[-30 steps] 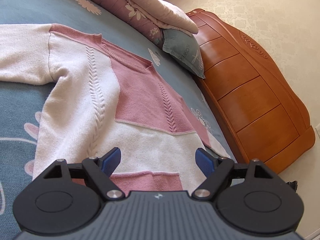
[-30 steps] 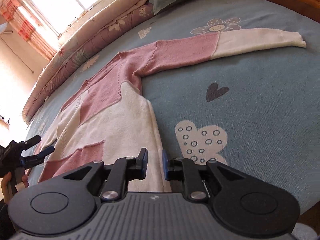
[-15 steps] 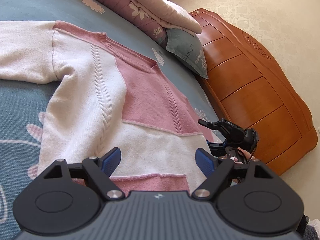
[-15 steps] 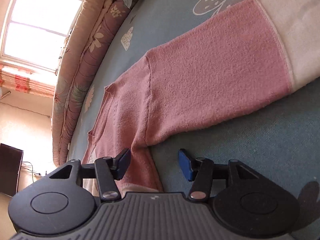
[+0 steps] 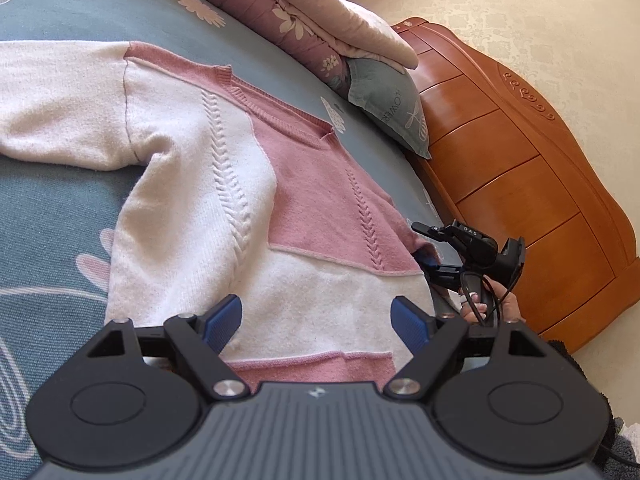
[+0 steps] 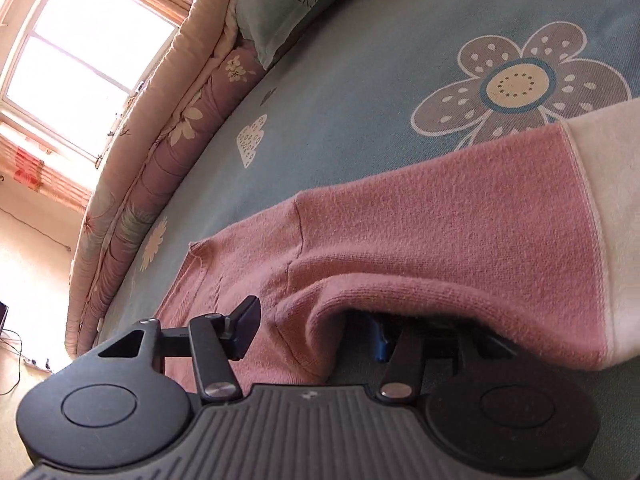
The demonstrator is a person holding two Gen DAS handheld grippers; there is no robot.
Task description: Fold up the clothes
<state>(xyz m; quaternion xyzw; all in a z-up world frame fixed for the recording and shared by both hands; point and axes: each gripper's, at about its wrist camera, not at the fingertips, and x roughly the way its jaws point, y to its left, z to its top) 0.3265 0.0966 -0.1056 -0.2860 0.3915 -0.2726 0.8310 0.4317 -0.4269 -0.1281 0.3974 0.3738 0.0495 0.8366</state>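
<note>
Bed (image 5: 52, 208) first, then: anything folded on that blue flowered sheet?

— Nothing folded in view. Only 1 garment, pink-and-cream sweater (image 5: 312, 208), spread flat and open, collar toward 12 o'clock in the left wrist view, hem at 6 o'clock, cream arm out to 9 o'clock.

And the other arm?

— Pink sleeve (image 6: 440, 232), stretched toward 3 o'clock in the right wrist view, cream cuff end running out of frame. Lower edge lifted a little near the armpit.

Lifted by what?

— By the right gripper (image 6: 312, 332). Tongs spread, not pinching: 1 finger (image 6: 246, 320) out in the open at 9 o'clock, the other slid under the sleeve's edge, blue pad just showing beneath the knit.

Left gripper (image 5: 316, 314)?

— Low over the hem at 6 o'clock, tongs wide apart, holding nothing. Cannot tell whether touching the cloth.

Handling?

— Probably light, soft and limp. Fuzzy knit, so grippy rather than slippery, yet stretchy; likely to sag and drag across the sheet if pulled from 1 corner. Nothing fragile.

Where to take hold?

— Sleeve by its doubled lower edge close to the armpit seam, both layers between the pads. Body by the ribbed hem corner, firmer than the open knit. Best lifted clear, not dragged.
</note>
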